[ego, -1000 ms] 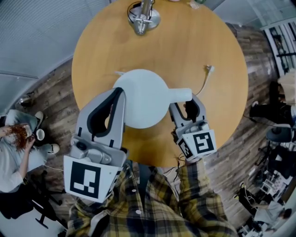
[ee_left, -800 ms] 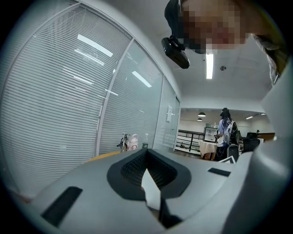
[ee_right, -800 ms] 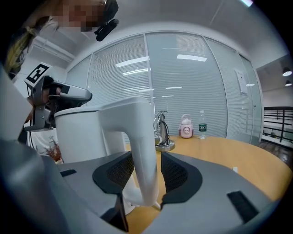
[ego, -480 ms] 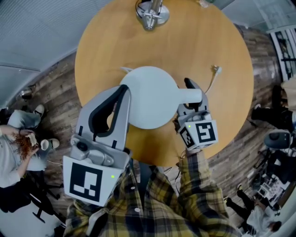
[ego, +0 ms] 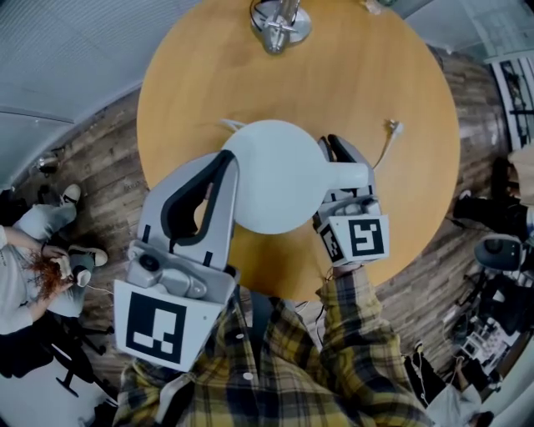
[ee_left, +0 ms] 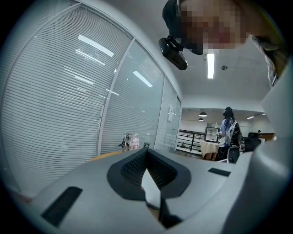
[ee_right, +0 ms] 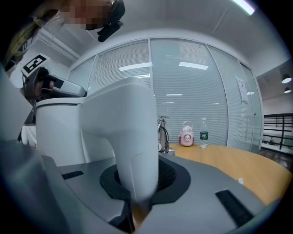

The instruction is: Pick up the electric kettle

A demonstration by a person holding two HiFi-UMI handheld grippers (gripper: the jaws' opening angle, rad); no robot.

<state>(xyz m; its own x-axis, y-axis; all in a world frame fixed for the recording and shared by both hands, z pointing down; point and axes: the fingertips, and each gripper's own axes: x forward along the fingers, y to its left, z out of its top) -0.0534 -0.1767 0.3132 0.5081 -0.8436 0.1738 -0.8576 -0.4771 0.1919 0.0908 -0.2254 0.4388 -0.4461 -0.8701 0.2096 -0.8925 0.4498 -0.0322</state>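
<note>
A white electric kettle (ego: 275, 175) stands on the round wooden table (ego: 400, 217), its handle (ego: 352, 176) pointing right. My right gripper (ego: 342, 177) has just been closing its jaws, and the handle (ee_right: 135, 151) now sits between its pads, which press on it. The kettle body (ee_right: 59, 132) fills the left of the right gripper view. My left gripper (ego: 224, 163) rests against the kettle's left side with its tips together and nothing held. In the left gripper view the left gripper (ee_left: 147, 157) shows only a white sliver behind its pads.
A metal stand (ego: 282, 23) sits at the table's far edge. A thin cable with a white plug (ego: 385, 138) lies right of the kettle. A pink jug (ee_right: 186, 137) and a bottle (ee_right: 203, 135) stand further back. A person (ego: 33, 283) sits left of the table.
My right gripper slid forward along the kettle handle and its jaws closed onto it. The left gripper kept its place beside the kettle.
</note>
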